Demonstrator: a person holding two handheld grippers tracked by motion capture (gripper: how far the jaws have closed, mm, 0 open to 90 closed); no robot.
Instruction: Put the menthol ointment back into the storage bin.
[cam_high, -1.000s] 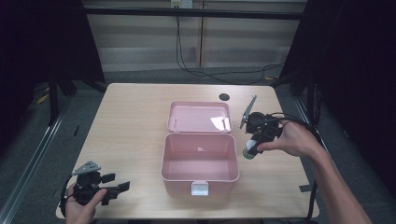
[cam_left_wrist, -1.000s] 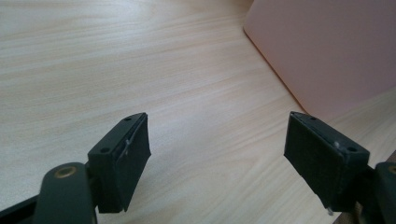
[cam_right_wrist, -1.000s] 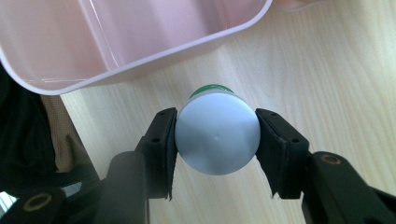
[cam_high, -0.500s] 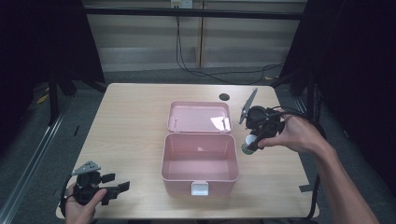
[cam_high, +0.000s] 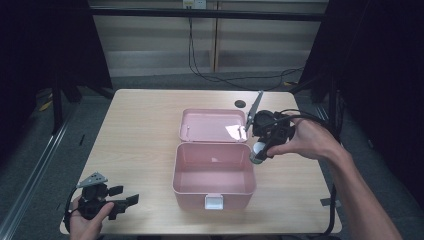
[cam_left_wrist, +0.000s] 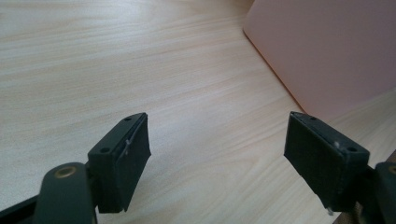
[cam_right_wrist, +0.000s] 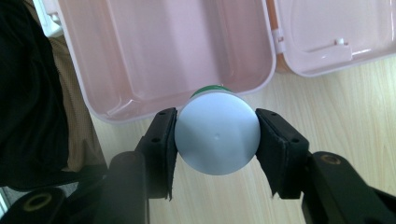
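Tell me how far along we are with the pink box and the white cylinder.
Done: pink box lies open, empty inside. In hand: right gripper grips the white cylinder over the box's rim. Left: probably lowering it in, releasing, then closing the lid. Left gripper rests open.

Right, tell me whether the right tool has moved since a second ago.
Yes. In the high view the right tool, shut on the white-bottomed can, has shifted slightly left toward the pink box, now at its right rim rather than beside it.

No readable text, label or number shows anywhere.
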